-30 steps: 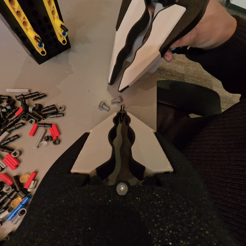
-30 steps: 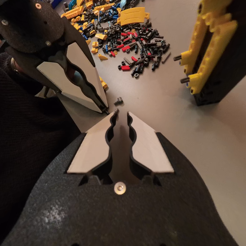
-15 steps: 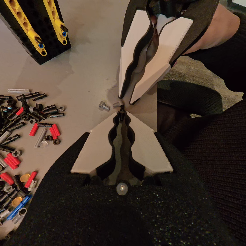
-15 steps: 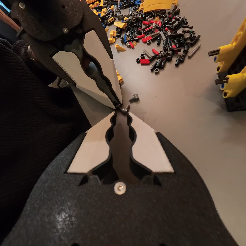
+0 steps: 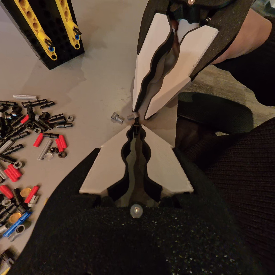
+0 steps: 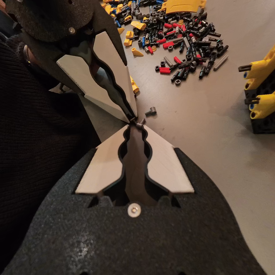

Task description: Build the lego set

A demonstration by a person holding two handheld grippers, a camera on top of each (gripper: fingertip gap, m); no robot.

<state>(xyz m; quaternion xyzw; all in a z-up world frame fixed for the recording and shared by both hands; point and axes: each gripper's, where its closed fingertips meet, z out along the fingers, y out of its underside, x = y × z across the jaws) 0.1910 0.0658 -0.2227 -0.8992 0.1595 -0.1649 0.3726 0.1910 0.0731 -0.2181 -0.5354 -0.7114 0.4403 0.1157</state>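
My left gripper point(image 5: 135, 125) is shut on a small black pin point(image 5: 135, 129) that sticks out past its tips, low over the grey table point(image 5: 104, 74). My right gripper point(image 5: 140, 114) comes down from above, open by a small gap, tip to tip with the left. A small grey connector point(image 5: 132, 117) lies at the pin's end, against one right fingertip point(image 5: 135, 109). In the right wrist view the right gripper point(image 6: 135, 126) is open, the grey connector point(image 6: 140, 122) sits at its right tip, and the left gripper point(image 6: 131, 118) reaches in from the upper left.
A second grey connector point(image 5: 117, 119) lies just left of the tips. A black block with yellow beams point(image 5: 44, 29) stands at the back. A pile of black, red, grey and yellow parts point(image 6: 178, 37) lies to the side. The table edge point(image 5: 176, 126) and a black chair point(image 5: 215, 111) are close by. Less than 4 cm separates the two grippers' tips.
My right gripper has come down and in until its tips meet the left gripper's tips at the grey connector. The left gripper has held still with the pin.
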